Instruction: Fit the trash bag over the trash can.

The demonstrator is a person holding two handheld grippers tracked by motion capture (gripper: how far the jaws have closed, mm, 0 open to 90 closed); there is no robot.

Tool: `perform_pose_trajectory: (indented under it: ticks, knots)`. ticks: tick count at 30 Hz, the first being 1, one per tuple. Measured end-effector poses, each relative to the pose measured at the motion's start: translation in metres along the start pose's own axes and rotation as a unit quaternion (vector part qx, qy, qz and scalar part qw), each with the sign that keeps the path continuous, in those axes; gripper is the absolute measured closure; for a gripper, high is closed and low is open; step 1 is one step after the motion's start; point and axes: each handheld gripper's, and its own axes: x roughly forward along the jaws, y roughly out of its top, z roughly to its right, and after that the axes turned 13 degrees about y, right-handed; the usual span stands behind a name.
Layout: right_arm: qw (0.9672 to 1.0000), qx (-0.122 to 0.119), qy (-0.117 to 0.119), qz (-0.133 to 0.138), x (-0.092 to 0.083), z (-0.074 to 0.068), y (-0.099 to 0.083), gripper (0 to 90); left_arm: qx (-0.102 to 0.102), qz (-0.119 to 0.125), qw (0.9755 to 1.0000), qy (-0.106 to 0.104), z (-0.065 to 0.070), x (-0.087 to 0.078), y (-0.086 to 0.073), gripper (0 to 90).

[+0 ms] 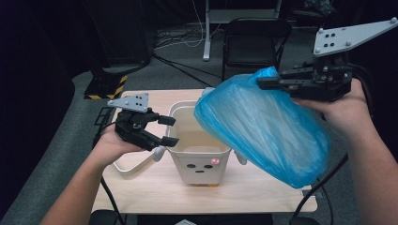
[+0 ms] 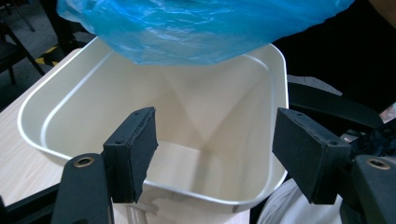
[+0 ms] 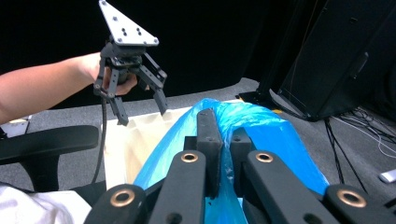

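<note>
Clearly the work in hand is lining the white bin (image 1: 199,154) on the table (image 1: 141,187) with the blue plastic bag (image 1: 263,131). The right hand-held gripper (image 1: 267,83) is clamped on the bag's edge and holds it in the air above and to the right of the bin, its lower part hanging past the rim. The left hand-held gripper (image 1: 170,130) waits with jaws apart just at the bin's left rim, holding nothing. Next, I judge, the left one must catch the bag's free edge so the mouth can be spread over the opening.
</note>
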Motion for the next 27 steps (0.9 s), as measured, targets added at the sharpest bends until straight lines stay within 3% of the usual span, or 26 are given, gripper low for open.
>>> perform_pose_trajectory:
  ticks: [10, 17, 21, 27]
  knots:
    - [0.9997, -0.017, 0.013, 0.011, 0.003, -0.007, 0.010, 88.3, -0.011, 0.014, 0.9994, -0.028, -0.002, 0.013, 0.003, 29.7]
    - [0.9993, -0.023, 0.023, 0.015, 0.007, -0.009, 0.012, 88.3, -0.034, 0.024, 0.9981, -0.045, -0.007, 0.026, 0.006, 29.7]
    - [0.9991, -0.024, 0.033, 0.009, 0.015, -0.008, 0.008, 88.3, -0.038, 0.043, 0.9967, -0.057, -0.009, 0.028, 0.008, 29.3]
    - [0.9988, -0.008, 0.047, -0.004, 0.031, -0.001, -0.007, 88.3, -0.036, 0.063, 0.9957, -0.058, -0.010, 0.023, 0.010, 29.1]
